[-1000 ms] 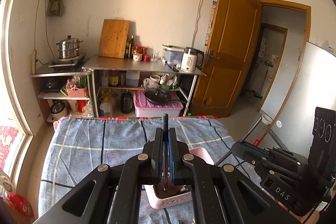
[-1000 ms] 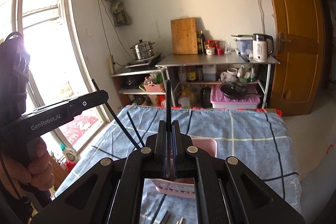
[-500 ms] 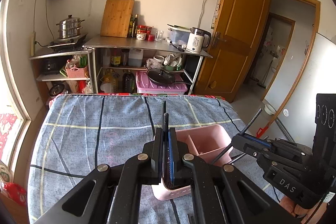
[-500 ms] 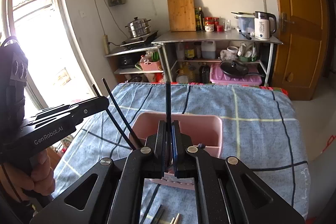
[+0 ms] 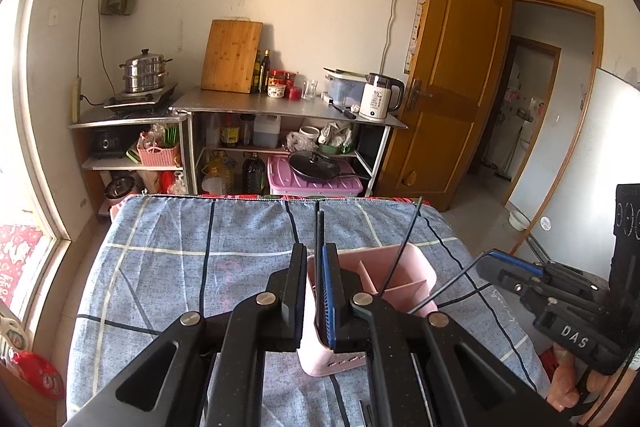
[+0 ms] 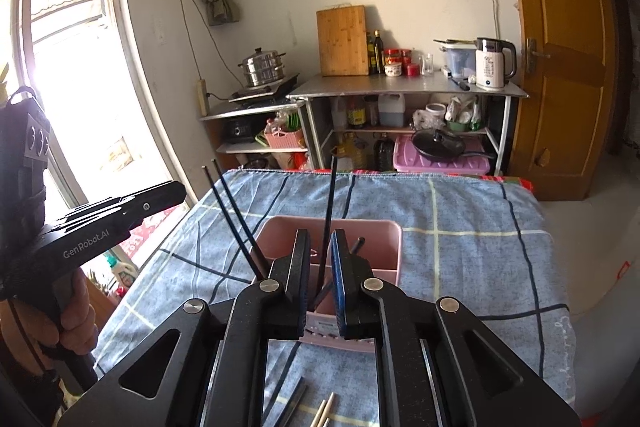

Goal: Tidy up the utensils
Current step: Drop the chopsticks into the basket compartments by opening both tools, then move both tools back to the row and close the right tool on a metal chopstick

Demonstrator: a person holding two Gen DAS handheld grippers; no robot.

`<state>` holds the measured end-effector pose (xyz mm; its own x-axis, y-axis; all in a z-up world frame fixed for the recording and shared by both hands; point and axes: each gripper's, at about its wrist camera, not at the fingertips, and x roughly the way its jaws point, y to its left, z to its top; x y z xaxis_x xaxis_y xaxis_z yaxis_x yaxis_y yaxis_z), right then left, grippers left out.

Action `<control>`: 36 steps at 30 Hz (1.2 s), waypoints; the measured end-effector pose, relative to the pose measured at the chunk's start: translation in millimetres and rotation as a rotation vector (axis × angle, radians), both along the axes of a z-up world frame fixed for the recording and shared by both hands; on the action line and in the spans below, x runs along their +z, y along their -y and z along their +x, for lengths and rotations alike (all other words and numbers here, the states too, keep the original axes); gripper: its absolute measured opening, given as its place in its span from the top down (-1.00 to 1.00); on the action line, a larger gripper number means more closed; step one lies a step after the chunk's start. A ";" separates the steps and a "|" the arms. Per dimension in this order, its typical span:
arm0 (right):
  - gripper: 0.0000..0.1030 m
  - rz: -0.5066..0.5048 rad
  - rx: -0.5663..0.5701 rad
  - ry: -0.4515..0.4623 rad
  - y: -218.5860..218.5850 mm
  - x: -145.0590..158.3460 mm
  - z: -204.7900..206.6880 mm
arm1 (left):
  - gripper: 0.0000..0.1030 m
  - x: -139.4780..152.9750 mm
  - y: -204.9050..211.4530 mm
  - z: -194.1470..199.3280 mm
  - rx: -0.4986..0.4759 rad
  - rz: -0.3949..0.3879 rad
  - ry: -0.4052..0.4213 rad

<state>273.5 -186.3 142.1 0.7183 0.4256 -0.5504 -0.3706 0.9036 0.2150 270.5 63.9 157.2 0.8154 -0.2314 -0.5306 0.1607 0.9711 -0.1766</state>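
Over the checked cloth (image 5: 168, 267) on the table, the left gripper (image 5: 314, 291) hangs above the near left corner of the pink holder (image 5: 416, 267), its jaws a sliver apart with a black chopstick (image 5: 319, 239) standing loose between them, its lower end down in the holder. To its right, the right gripper (image 6: 320, 275) has just been opening its jaws, and the dark chopstick (image 6: 330, 199) between them looks free of the pads, its tip dropping into a compartment of the holder. Two more black chopsticks (image 6: 236, 215) already lean out of the left side. To do this well, I'd say each hand should let the jaws part only a little further, allow the stick to settle against the divider, then lift straight up so the pads don't drag it out. Loose sticks (image 6: 324, 411) remain on the cloth near the right gripper for later.
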 end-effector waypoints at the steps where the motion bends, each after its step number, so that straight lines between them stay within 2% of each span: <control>1: 0.79 0.004 -0.002 0.010 2.0 2.4 -5.0 | 0.87 1.0 -0.2 -7.8 0.003 0.003 0.007; 9: 0.79 0.031 -0.018 0.021 19.3 -2.9 -53.0 | 0.87 -8.4 8.6 -63.0 -0.002 0.006 0.029; 16: 0.79 0.041 -0.033 -0.015 32.8 -24.6 -93.7 | 0.87 -30.5 22.7 -118.6 -0.032 0.011 0.033; 22: 0.79 0.045 -0.042 -0.059 40.5 -46.9 -121.3 | 0.87 -53.7 29.0 -154.7 -0.060 0.006 0.003; 28: 0.79 0.052 -0.032 -0.097 40.5 -64.8 -138.7 | 0.87 -74.5 32.6 -173.5 -0.074 0.008 -0.033; 36: 0.79 0.061 -0.016 -0.137 35.2 -83.1 -141.3 | 0.87 -99.7 30.2 -168.4 -0.073 -0.002 -0.097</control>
